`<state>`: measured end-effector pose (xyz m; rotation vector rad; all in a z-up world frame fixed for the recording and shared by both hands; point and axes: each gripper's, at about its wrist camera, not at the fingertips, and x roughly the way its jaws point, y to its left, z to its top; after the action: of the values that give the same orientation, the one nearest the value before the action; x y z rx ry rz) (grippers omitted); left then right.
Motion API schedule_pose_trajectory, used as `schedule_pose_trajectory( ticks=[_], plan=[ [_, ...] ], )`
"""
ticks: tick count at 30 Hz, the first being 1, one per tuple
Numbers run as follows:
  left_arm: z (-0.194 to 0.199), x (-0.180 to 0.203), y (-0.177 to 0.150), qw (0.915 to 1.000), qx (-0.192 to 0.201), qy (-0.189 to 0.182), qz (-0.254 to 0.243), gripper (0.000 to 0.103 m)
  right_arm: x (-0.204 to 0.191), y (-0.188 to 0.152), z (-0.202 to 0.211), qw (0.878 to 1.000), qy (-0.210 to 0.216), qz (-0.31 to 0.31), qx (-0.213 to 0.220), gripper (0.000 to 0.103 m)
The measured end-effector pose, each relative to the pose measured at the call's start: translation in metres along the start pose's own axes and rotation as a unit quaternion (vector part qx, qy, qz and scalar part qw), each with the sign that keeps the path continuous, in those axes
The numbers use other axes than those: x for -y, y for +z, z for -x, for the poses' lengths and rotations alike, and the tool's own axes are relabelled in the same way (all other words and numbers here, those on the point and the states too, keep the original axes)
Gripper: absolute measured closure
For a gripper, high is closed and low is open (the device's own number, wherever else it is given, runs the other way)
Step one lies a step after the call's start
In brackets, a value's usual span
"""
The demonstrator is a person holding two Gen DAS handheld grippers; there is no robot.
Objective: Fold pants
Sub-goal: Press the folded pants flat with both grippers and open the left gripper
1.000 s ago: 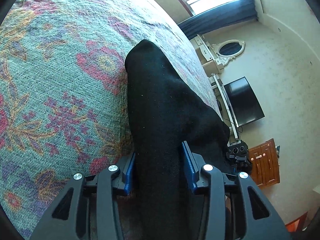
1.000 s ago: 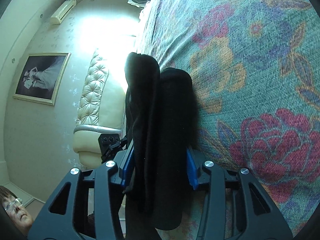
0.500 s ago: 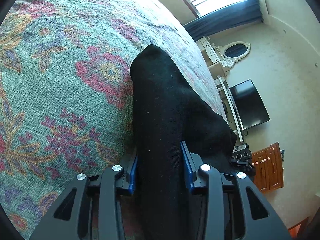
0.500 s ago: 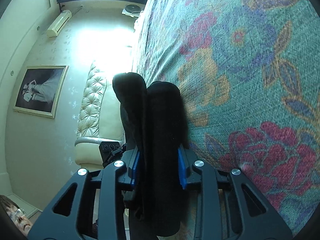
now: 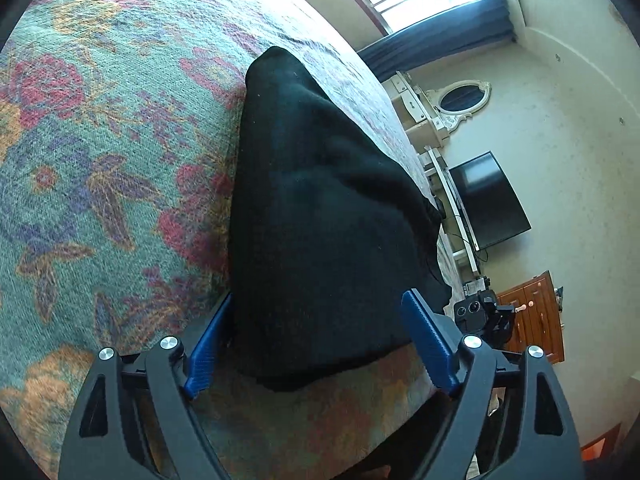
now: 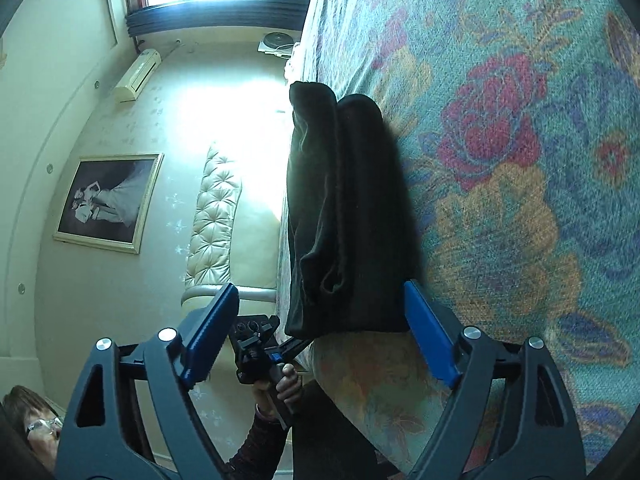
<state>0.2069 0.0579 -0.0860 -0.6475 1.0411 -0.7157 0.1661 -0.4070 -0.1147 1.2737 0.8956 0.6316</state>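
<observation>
Folded black pants [image 5: 320,220] lie on a flowered bedspread [image 5: 100,160], filling the centre of the left wrist view. The left gripper [image 5: 320,340], at the bottom of that view, has just been opening; its blue pads [image 5: 208,352] stand wide at either side of the near end of the pants, pressing on nothing. In the right wrist view the pants [image 6: 348,220] sit mid-frame as a stacked bundle near the bed's edge. The right gripper [image 6: 316,332] has likewise just been opening, its jaws spread wide, with the bundle's near end between them, ungripped. A hand [image 6: 280,384] holds the other gripper at lower centre.
</observation>
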Motion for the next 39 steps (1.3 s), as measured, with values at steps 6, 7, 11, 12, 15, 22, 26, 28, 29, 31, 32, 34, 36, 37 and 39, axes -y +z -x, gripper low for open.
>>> schedule_pose_trajectory(
  ticks=[6, 7, 11, 12, 15, 22, 26, 28, 29, 31, 32, 34, 36, 37, 39],
  plan=[
    [-0.015, 0.008, 0.004, 0.9990, 0.006, 0.039, -0.021, 0.014, -0.012, 0.002, -0.013, 0.999, -0.025, 0.025, -0.010, 0.012],
    [-0.016, 0.008, 0.004, 0.9988, 0.008, 0.043, -0.023, 0.014, -0.013, 0.002, -0.015, 0.999, -0.028, 0.028, -0.011, 0.012],
    [-0.017, 0.008, 0.005, 0.9981, 0.020, 0.053, -0.024, 0.014, -0.016, 0.000, -0.019, 0.998, -0.041, 0.046, -0.016, 0.014],
    [-0.014, 0.009, -0.001, 0.9979, 0.025, 0.054, -0.026, 0.014, -0.017, 0.000, -0.018, 0.998, -0.046, 0.049, -0.017, 0.019],
    [-0.013, 0.009, -0.007, 0.9966, 0.034, 0.064, -0.040, 0.014, -0.012, 0.000, -0.016, 0.996, -0.071, 0.049, -0.019, 0.046],
    [-0.018, 0.018, -0.006, 0.9919, 0.039, 0.096, -0.074, 0.028, -0.005, -0.001, -0.015, 0.994, -0.092, 0.050, -0.023, 0.066],
    [-0.016, 0.016, -0.005, 0.9910, 0.036, 0.105, -0.074, 0.042, -0.006, -0.003, -0.017, 0.995, -0.089, 0.049, -0.021, 0.069],
    [-0.013, 0.014, -0.004, 0.9905, 0.039, 0.109, -0.074, 0.050, -0.005, -0.004, -0.016, 0.995, -0.084, 0.047, -0.020, 0.070],
    [-0.013, 0.016, -0.004, 0.9901, 0.040, 0.111, -0.077, 0.054, -0.004, -0.004, -0.015, 0.995, -0.083, 0.046, -0.019, 0.071],
    [-0.011, 0.016, -0.004, 0.9891, 0.041, 0.115, -0.083, 0.059, -0.003, -0.004, -0.013, 0.996, -0.079, 0.043, -0.017, 0.071],
    [-0.012, 0.017, -0.004, 0.9891, 0.040, 0.115, -0.082, 0.059, -0.002, -0.004, -0.012, 0.996, -0.078, 0.043, -0.016, 0.072],
    [-0.012, 0.018, -0.003, 0.9898, 0.037, 0.114, -0.077, 0.061, 0.001, -0.004, -0.010, 0.996, -0.074, 0.041, -0.014, 0.072],
    [-0.010, 0.016, -0.003, 0.9904, 0.037, 0.112, -0.073, 0.063, 0.003, -0.004, -0.007, 0.997, -0.070, 0.038, -0.012, 0.073],
    [-0.008, 0.014, -0.002, 0.9907, 0.037, 0.111, -0.070, 0.064, 0.003, -0.005, -0.007, 0.997, -0.067, 0.035, -0.011, 0.073],
    [-0.006, 0.014, -0.003, 0.9908, 0.036, 0.111, -0.069, 0.065, 0.004, -0.005, -0.005, 0.997, -0.065, 0.035, -0.010, 0.074]
  ],
)
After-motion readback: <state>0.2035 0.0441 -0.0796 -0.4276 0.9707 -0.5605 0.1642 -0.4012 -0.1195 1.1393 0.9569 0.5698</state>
